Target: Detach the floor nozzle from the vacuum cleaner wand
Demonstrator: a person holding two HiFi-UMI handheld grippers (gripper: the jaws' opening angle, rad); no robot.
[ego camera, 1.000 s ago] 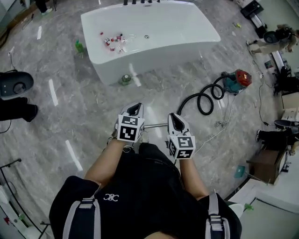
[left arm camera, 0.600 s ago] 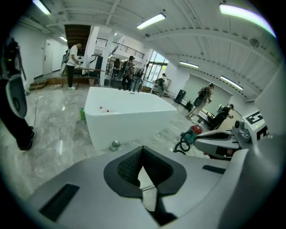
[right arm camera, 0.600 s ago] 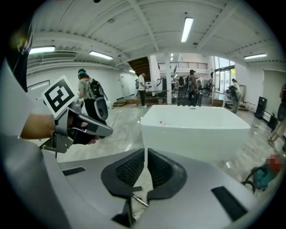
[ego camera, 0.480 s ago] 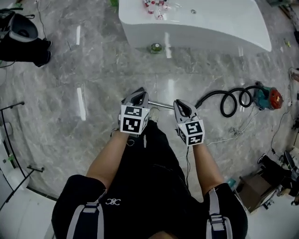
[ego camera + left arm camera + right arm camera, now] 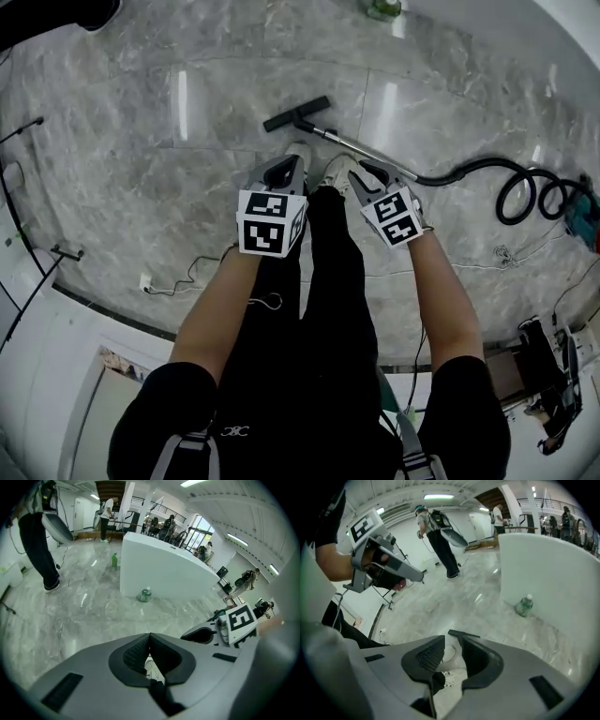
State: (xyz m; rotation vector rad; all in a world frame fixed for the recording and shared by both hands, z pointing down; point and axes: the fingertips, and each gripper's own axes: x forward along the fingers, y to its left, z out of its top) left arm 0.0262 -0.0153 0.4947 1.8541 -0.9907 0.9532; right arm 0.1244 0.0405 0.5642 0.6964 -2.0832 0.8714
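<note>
The left gripper (image 5: 149,635) is pointing steeply down with its jaws pressed together and nothing between them. The right gripper (image 5: 452,641) is hanging just beside it at the same height. Its jaws have just been opening and are now standing a little apart, gripping nothing; only a white shoe (image 5: 449,656) is showing through the gap, on the floor well below.

In the head view the person's two shoes are standing directly under the left gripper (image 5: 281,167) and the right gripper (image 5: 367,174). Just beyond the shoes the wand (image 5: 361,145) is lying flat on the grey marble floor (image 5: 141,187), passing in front of both grippers. The black floor nozzle (image 5: 296,112) is sitting at the wand's far end, ahead of the left gripper and apart from both, still joined to the wand. Out past the right gripper a black hose (image 5: 487,171) is running from the wand and curling toward the vacuum cleaner (image 5: 588,220) at the frame's edge.

Farther ahead, a green bottle (image 5: 146,594) is standing at the foot of a white bathtub (image 5: 164,569).
</note>
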